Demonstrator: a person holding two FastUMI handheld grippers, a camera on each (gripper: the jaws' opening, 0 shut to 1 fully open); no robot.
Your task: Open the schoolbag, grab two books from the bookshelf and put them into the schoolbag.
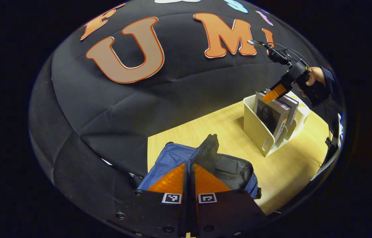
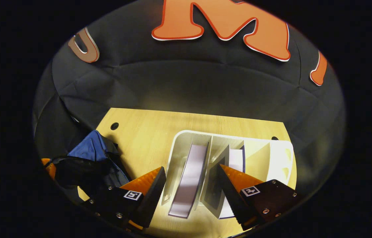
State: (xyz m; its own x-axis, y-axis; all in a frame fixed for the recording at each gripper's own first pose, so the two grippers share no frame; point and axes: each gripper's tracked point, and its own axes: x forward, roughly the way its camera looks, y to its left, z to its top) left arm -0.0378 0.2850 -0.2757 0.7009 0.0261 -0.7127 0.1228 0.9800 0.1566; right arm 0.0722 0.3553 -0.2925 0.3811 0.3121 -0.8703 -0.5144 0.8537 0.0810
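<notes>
Left gripper view first, and the left gripper (image 1: 189, 172) has its two fingers pressed almost together, just a thin slit between them; whether they pinch any of the bag's cloth there I cannot tell. Right beyond the fingertips sits the schoolbag (image 1: 172, 157), blue outside with a dark lining, its mouth gaping open and a dark flap (image 1: 208, 150) standing up at the rim. It rests at the near left of the wooden table (image 1: 225, 122). Off to the far right stands the white bookshelf (image 1: 258, 130), a slotted rack with books (image 1: 272, 114) leaning upright in it, the front one showing a dark cover. Above that rack hangs the right gripper (image 1: 272, 94), held by a hand (image 1: 315, 77) in a dark sleeve, its fingers pointing down at the tops of the books. Over to the right gripper view now: the right gripper (image 2: 192, 185) is spread wide, fingers well apart and holding nothing, looking down into the bookshelf (image 2: 281, 155). Between the two fingers lies one book (image 2: 191, 178) seen edge-on, pale and upright in the left slot, not touched by either finger. A second book (image 2: 235, 158) stands one slot to the right, partly behind the right finger. White dividers separate the compartments. At the left edge, the schoolbag (image 2: 90, 148) shows its blue cloth and dark opening, well apart from the rack on the same table (image 2: 146, 132).
</notes>
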